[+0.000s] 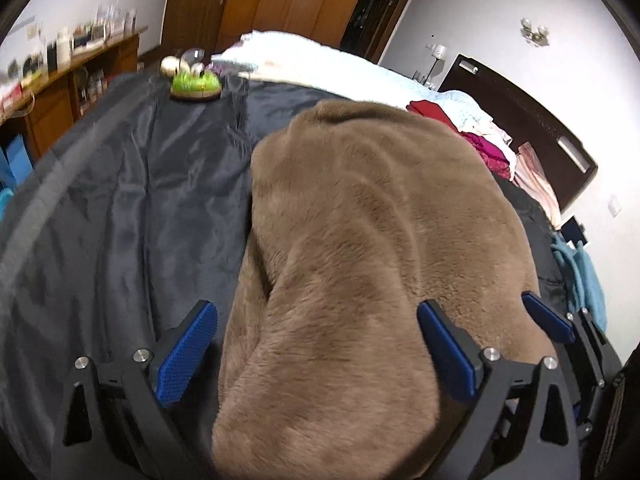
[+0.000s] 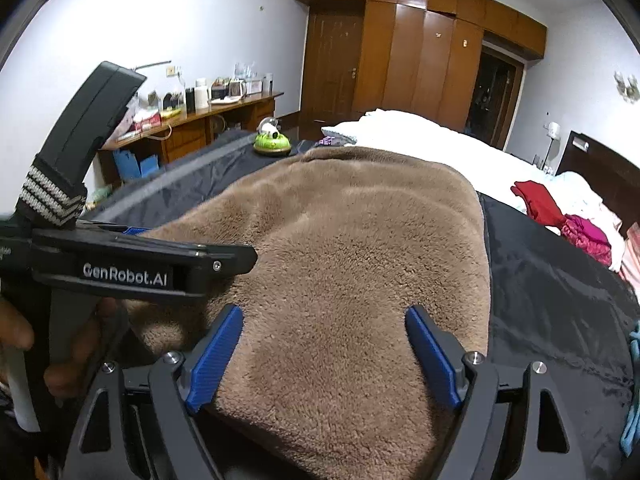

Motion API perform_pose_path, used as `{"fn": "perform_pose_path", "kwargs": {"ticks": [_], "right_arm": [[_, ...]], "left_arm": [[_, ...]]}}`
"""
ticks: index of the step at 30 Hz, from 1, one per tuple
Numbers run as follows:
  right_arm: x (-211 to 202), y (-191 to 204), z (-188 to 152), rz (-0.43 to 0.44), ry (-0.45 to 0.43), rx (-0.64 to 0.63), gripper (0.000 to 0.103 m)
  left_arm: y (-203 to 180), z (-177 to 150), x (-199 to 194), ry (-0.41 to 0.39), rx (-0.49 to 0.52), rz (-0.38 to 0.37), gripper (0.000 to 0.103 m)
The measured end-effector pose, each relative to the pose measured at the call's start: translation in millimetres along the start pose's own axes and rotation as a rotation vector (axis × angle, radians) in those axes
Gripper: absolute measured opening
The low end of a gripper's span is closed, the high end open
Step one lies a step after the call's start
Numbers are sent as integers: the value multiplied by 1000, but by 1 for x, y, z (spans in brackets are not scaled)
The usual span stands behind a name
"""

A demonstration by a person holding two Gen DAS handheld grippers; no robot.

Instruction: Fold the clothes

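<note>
Your left gripper point(image 1: 318, 354) stands wide open, its blue pads point(image 1: 186, 354) set apart on either side of a raised fold of the brown fleece garment point(image 1: 360, 220); the cloth fills the gap between the pads, but you cannot tell whether either pad touches it. Your right gripper point(image 2: 324, 356) is also spread wide, low over the near edge of the same garment point(image 2: 340, 248), with nothing pinched between its pads point(image 2: 216, 356).

In the right wrist view your left gripper point(image 2: 132, 268) shows as a black body marked "GenRobot.AI", lying against the left side of the fleece.

The garment lies spread on a dark grey cover point(image 1: 120, 200) over the bed point(image 2: 560, 280). Beyond it a white blanket point(image 1: 320, 60) is bunched up, and red and pink clothes point(image 2: 560, 216) are heaped near the dark headboard point(image 1: 520, 128). A green toy point(image 1: 196, 84) sits at the far edge of the cover. A wooden counter point(image 2: 224, 114) crowded with bottles runs along the left wall, beside a tall wooden wardrobe point(image 2: 420, 48).
</note>
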State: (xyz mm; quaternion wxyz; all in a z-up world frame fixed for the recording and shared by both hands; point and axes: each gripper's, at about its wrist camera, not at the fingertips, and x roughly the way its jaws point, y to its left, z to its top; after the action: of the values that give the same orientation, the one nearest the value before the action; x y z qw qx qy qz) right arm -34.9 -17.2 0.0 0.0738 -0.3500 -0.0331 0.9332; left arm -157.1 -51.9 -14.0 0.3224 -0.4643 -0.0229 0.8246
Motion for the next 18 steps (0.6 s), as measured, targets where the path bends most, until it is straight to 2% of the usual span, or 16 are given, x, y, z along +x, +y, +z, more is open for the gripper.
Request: {"fn": "perform_pose_path", "kwargs": {"ticks": [10, 15, 18], "right_arm": [[0, -1, -7, 2, -14, 1, 86], [-15, -14, -3, 54, -33, 59, 86], [-26, -19, -5, 30, -57, 75, 86]], "left_arm": [[12, -7, 12, 33, -53, -76, 103], [17, -8, 9, 20, -69, -111, 103], [17, -9, 5, 4, -72, -124, 103]]}}
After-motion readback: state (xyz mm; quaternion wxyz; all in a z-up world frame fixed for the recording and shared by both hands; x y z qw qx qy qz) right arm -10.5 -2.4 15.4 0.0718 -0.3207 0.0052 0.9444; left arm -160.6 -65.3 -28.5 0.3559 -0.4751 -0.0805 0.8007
